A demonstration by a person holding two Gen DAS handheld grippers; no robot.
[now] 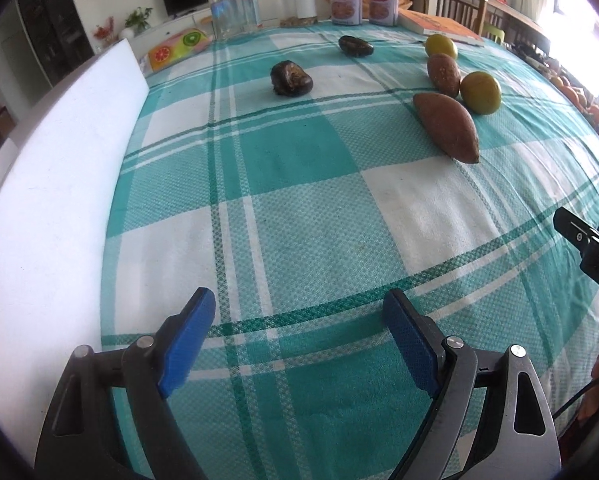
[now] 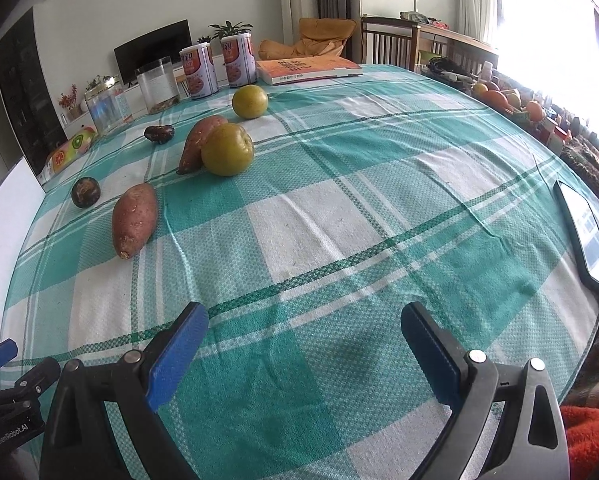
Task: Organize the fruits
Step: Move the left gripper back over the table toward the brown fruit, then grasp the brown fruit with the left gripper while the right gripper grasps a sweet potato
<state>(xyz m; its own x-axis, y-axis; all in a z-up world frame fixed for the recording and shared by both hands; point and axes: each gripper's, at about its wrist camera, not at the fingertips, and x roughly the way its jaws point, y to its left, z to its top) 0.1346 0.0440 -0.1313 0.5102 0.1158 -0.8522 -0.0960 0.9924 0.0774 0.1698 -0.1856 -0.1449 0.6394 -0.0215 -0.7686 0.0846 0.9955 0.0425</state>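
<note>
Two sweet potatoes (image 2: 134,219) (image 2: 198,143), two green fruits (image 2: 227,149) (image 2: 250,101) and two dark fruits (image 2: 85,192) (image 2: 159,133) lie on the checked table (image 2: 339,216), the farther potato touching the nearer green fruit. Both the left gripper (image 1: 299,320) and right gripper (image 2: 303,332) hover near the table's front, fingers spread and empty. A phone (image 2: 585,236) lies at the right edge.
</note>
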